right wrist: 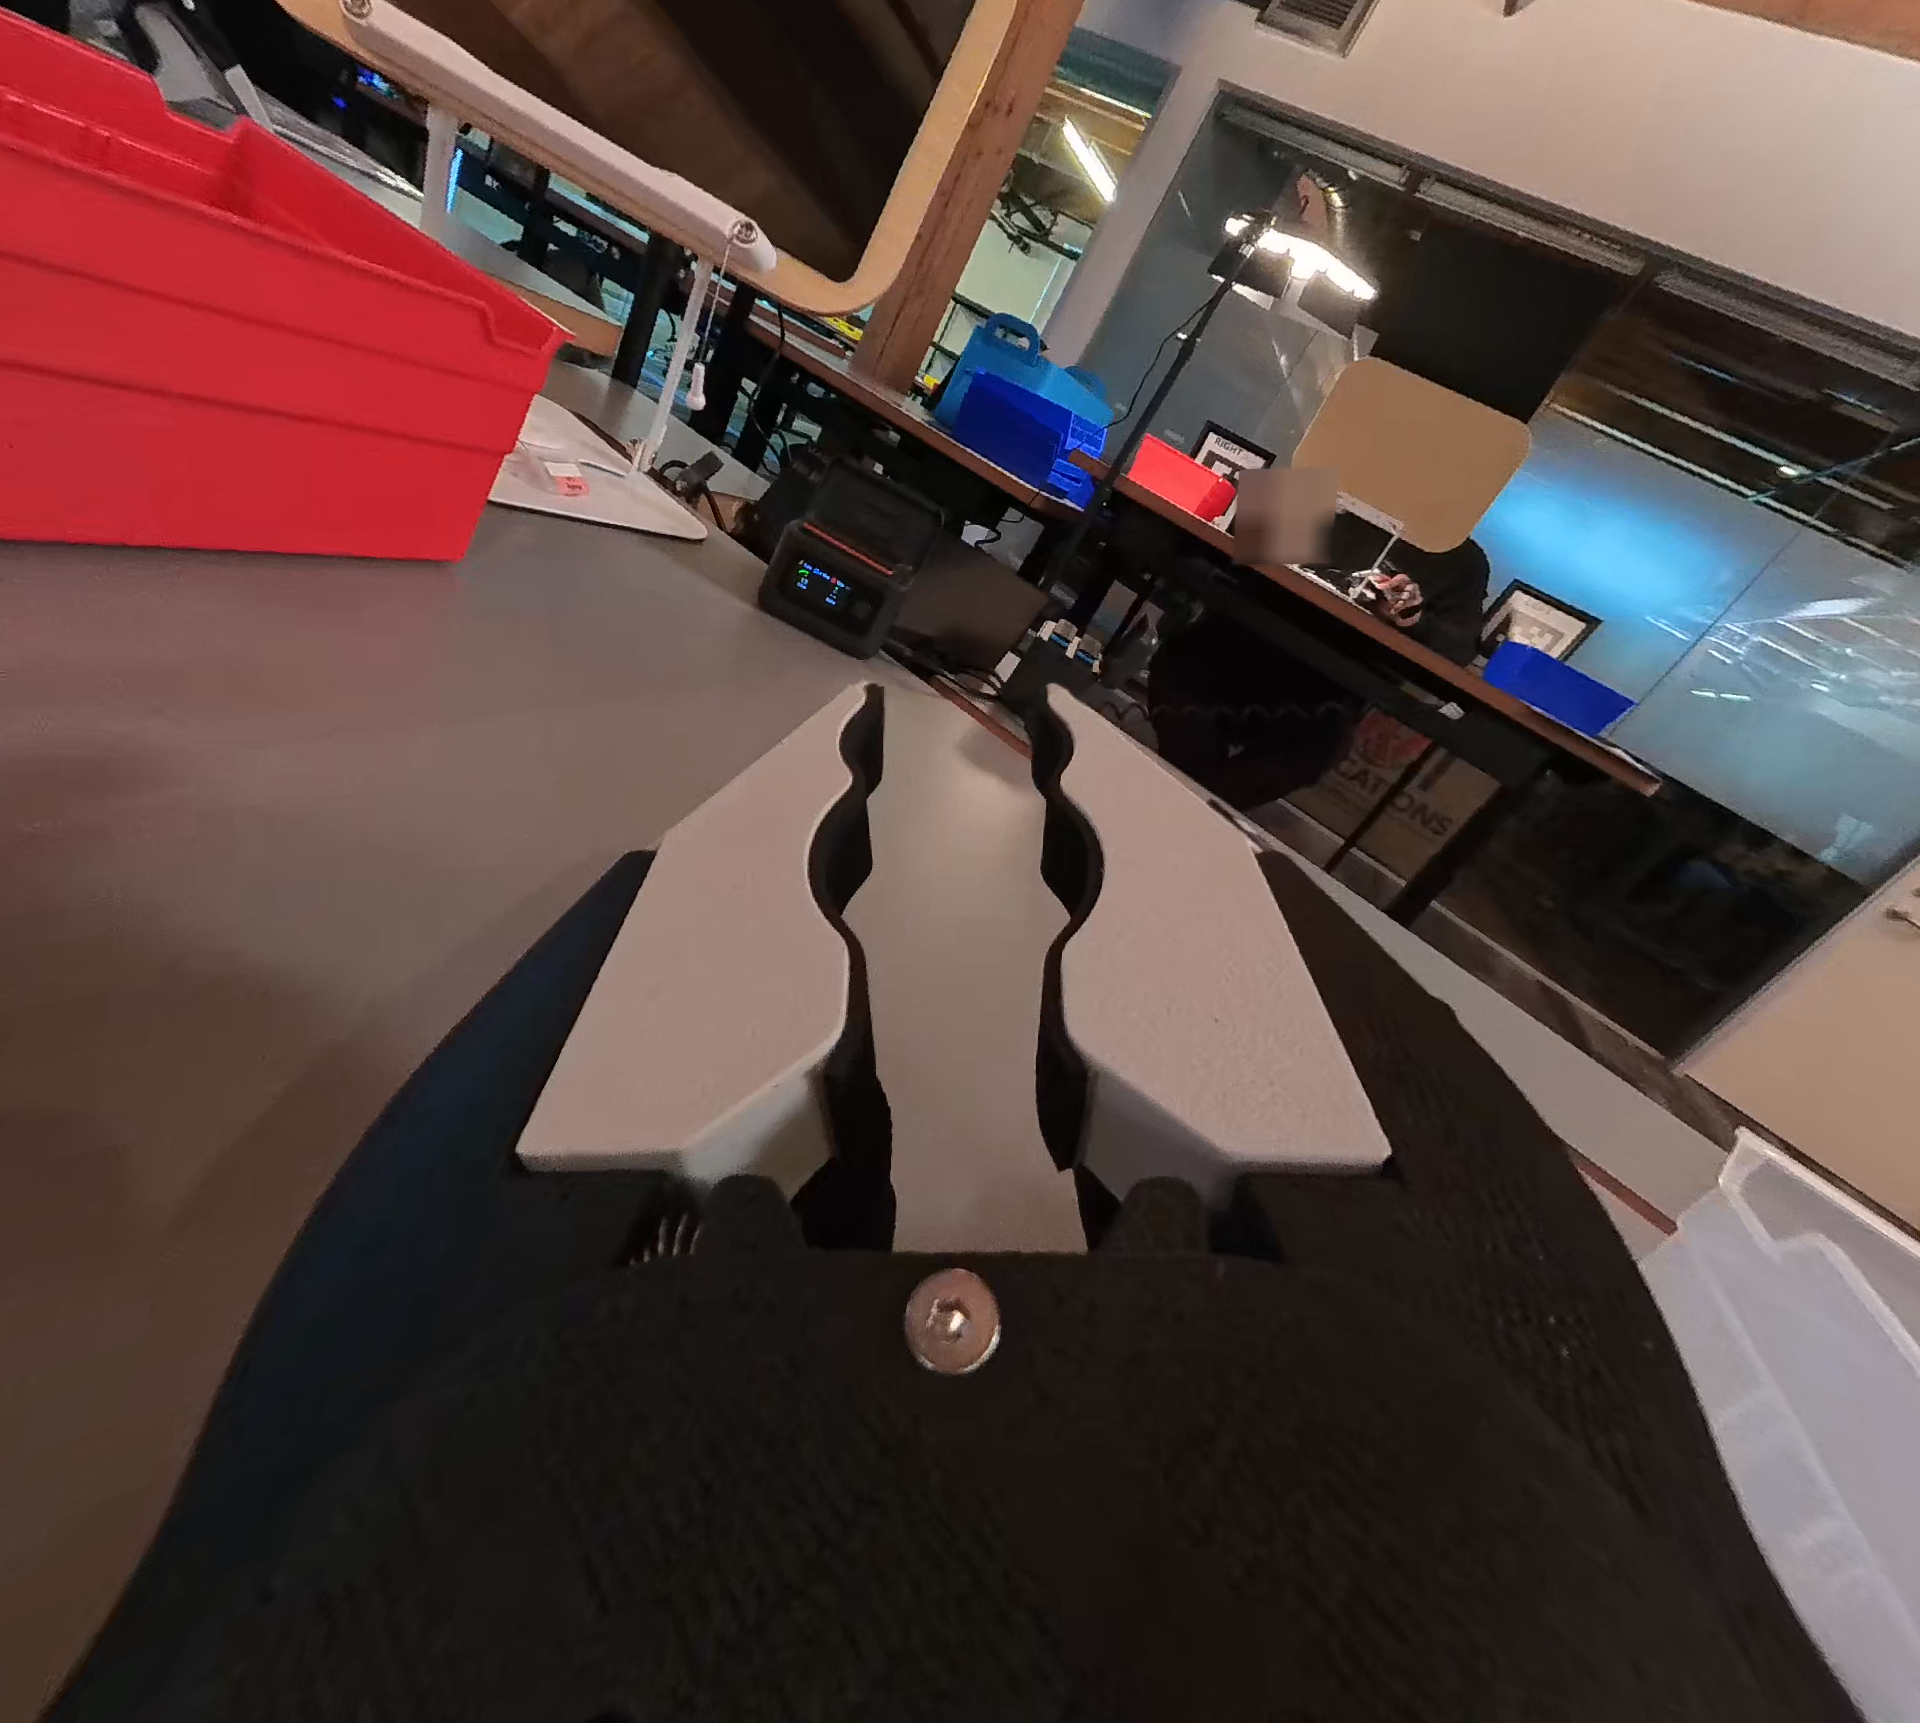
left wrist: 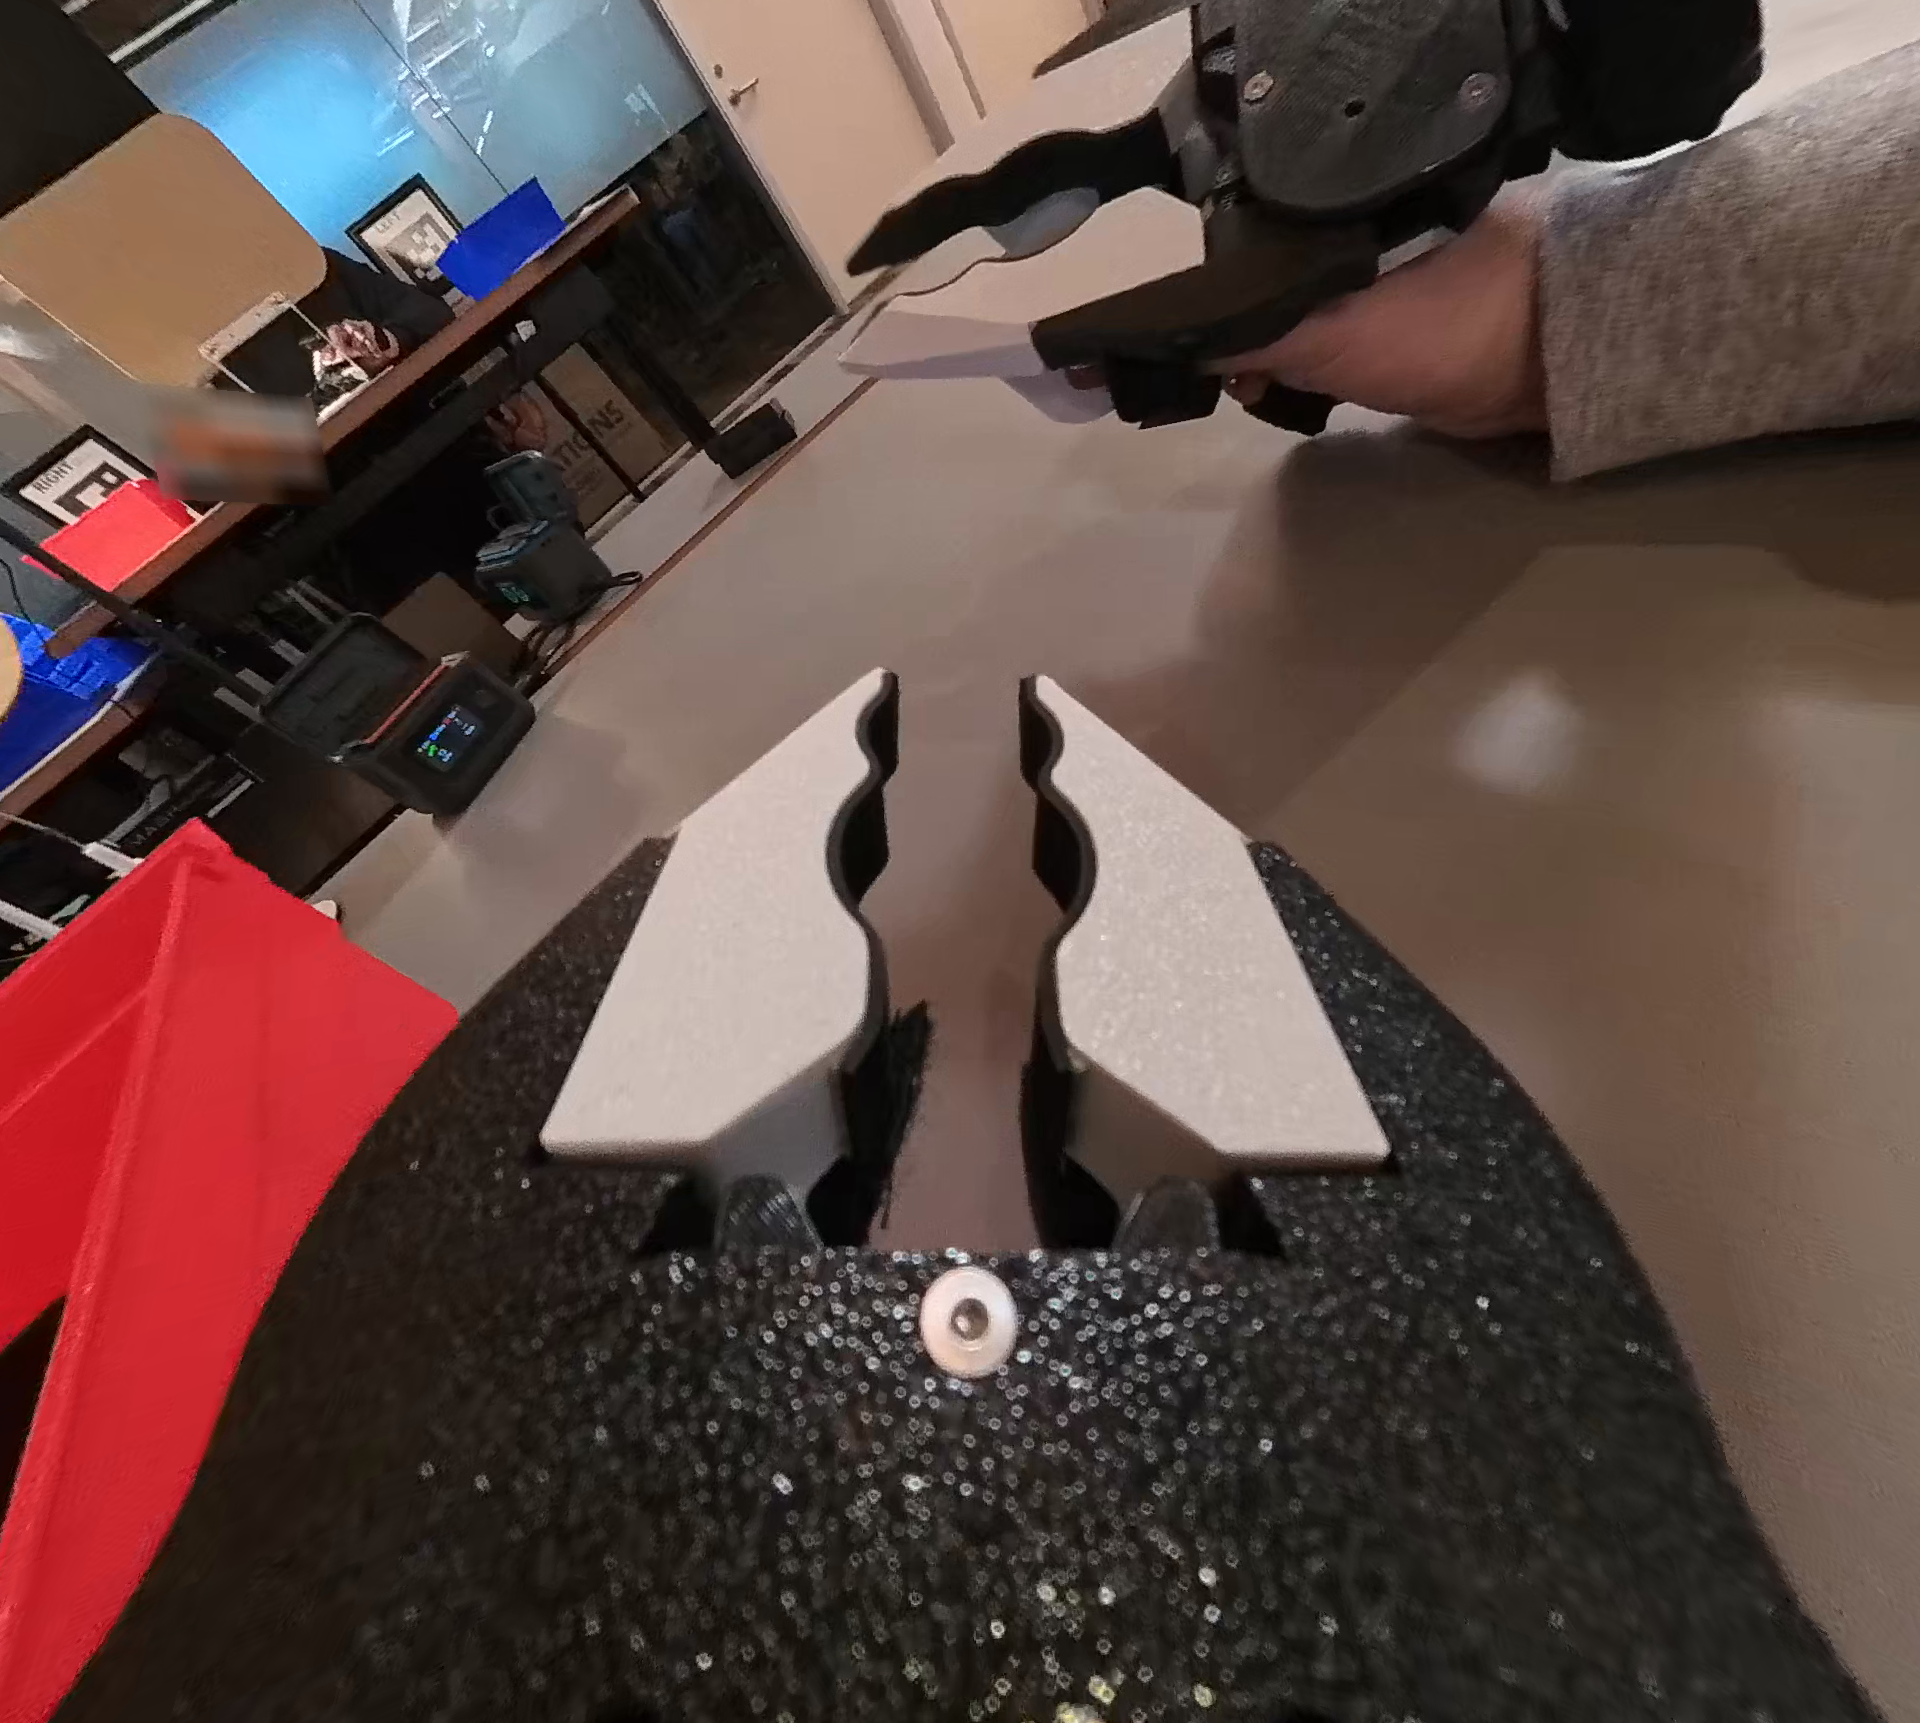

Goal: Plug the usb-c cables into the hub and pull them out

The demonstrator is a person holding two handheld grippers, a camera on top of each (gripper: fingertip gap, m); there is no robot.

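No hub and no usb-c cable shows in either view. My left gripper (left wrist: 958, 697) is open and empty, low over the grey table (left wrist: 1351, 738), with bare tabletop showing between its fingers. My right gripper (right wrist: 958, 712) is open and empty too, low over the same table (right wrist: 312, 738). In the left wrist view the right gripper (left wrist: 862, 312) shows at the upper right, held in a hand with a grey sleeve (left wrist: 1714, 271), its fingers apart and pointing left.
A red bin (right wrist: 239, 385) stands on the table to the left, also in the left wrist view (left wrist: 156, 1102). A translucent white bin (right wrist: 1808, 1424) sits at the lower right. A small black device with a screen (right wrist: 831, 572) stands at the table's far edge. A person sits at a far desk (right wrist: 1403, 624).
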